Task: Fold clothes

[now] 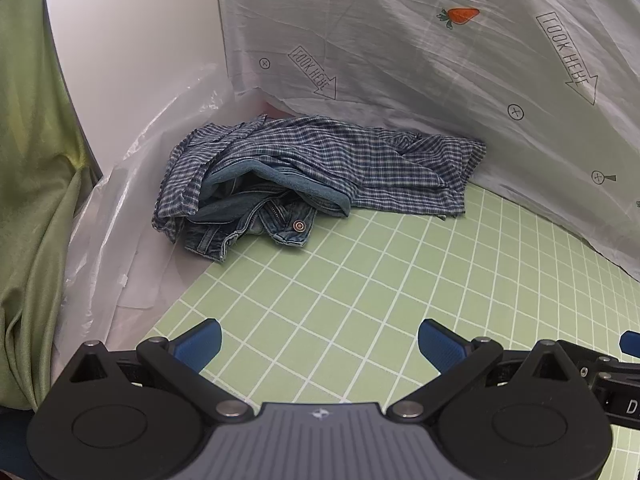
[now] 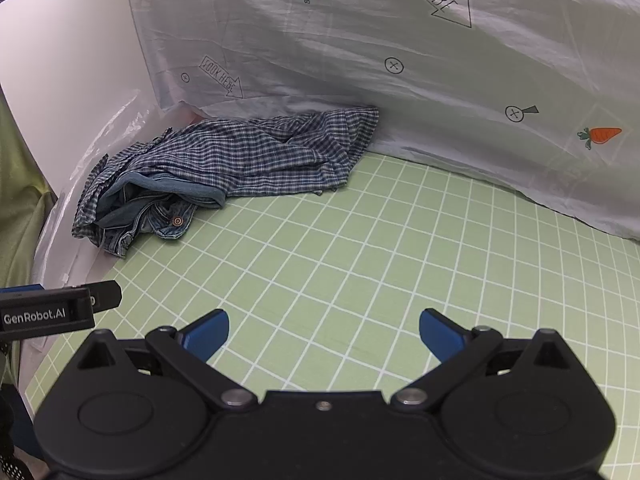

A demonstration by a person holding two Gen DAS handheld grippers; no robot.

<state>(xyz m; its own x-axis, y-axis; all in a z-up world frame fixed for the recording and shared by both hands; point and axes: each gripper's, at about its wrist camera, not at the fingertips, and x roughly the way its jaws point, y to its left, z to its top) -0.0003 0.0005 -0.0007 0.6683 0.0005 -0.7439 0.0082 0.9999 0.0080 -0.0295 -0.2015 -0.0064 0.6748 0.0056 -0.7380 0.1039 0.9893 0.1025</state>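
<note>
Both grippers sit low over the green grid mat (image 1: 360, 280) on the tabletop, side by side. Left gripper (image 1: 319, 346): jaws spread wide, nothing between the blue fingertips (image 1: 200, 344), only bare mat under them. Right gripper (image 2: 324, 338): same, jaws wide apart, holding nothing; its blue fingertips (image 2: 440, 338) hover above the mat. In the right wrist view the side of the left gripper shows at the left edge, marked "GenRobot.AI". The clothes are a crumpled heap in the far left corner of the mat, well apart from both grippers: a blue-and-white plaid shirt (image 1: 320, 160) lies draped over denim jeans (image 1: 256, 216), not folded. The shirt spreads rightward along the base of the white printed sheet (image 1: 440, 60) that forms the backdrop, its far edge touching that sheet. The jeans poke out from under the shirt's left end, waistband toward the camera, with a metal button (image 1: 298, 225) visible on the fly. Left of the heap, clear plastic film (image 1: 132, 184) runs along the foot of a white wall panel (image 1: 132, 40); the heap's left side rests against the film. A green curtain (image 1: 28, 200) hangs at the far left in the left wrist view. The sheet carries carrot prints (image 1: 460, 16) and "LOOK HERE" arrows.
</note>
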